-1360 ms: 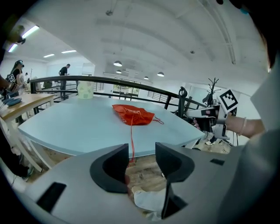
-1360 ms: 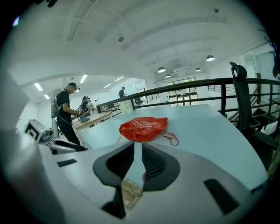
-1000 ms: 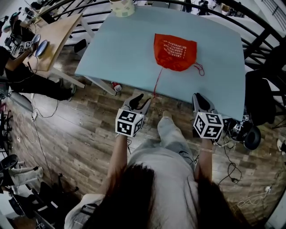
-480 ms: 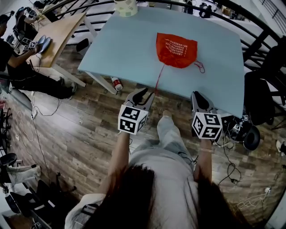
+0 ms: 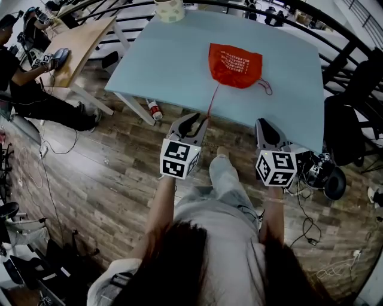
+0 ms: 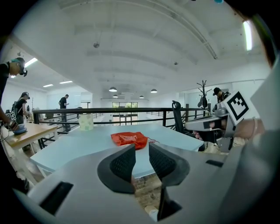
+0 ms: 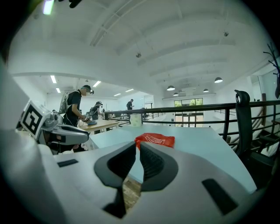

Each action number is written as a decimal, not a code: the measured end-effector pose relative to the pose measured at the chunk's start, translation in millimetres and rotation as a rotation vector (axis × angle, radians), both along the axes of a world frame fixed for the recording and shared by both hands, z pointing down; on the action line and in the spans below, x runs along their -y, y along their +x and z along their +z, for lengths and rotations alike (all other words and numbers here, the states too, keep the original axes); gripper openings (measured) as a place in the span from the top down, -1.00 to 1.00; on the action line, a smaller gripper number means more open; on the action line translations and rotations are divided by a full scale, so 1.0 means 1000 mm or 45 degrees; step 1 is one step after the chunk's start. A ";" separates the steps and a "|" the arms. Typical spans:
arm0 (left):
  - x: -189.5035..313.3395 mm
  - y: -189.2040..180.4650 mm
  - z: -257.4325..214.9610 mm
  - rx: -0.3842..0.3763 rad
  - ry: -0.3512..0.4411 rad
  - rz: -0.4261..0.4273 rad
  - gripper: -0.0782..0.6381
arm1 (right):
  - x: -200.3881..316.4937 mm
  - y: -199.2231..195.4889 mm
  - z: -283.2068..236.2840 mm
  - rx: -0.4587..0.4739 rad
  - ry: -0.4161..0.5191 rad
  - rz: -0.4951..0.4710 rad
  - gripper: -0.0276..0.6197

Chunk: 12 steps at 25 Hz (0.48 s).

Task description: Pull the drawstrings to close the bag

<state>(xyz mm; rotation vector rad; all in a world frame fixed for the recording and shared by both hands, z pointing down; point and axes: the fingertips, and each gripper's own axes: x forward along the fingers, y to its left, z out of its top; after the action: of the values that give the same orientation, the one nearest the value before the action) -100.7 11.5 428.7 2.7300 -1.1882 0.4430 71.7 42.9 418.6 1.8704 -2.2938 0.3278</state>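
Red bag (image 5: 235, 64): laid on the blue worktop (image 5: 161, 66), away from its near edge. Drawstring (image 5: 211, 101): seen only in the head view, run to that edge beside the left claw (image 5: 197, 119). Left claw: jaws partly apart, lately closing, no drawstring made out between. Right claw (image 5: 264, 123): jaws a slit apart, nothing held. Pale roll (image 5: 169, 9): far corner, clipped.

- The left gripper (image 5: 194, 121) and right gripper (image 5: 263, 124) have smooth pale grey shells with rounded jaws.
- Black pads (image 6: 121, 162) with a fine dotted texture line the jaws' inner faces.
- Dark rectangular slots (image 6: 56, 197) are cut into the shells.
- The left cube (image 5: 179, 158) and right cube (image 5: 274, 168) are white with black square markers.
- The person has long dark hair (image 5: 179, 263), a pale grey top (image 5: 233, 239) and pale trousers (image 5: 230, 179).
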 end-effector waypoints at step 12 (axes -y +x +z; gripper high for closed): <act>-0.016 -0.004 -0.021 -0.059 0.096 -0.031 0.60 | -0.017 -0.015 -0.023 -0.061 0.131 0.005 0.80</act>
<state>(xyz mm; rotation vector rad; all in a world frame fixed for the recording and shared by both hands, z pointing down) -105.1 27.9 408.0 2.7691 -1.2505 0.3370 56.3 60.2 395.6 1.9081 -2.3172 0.1670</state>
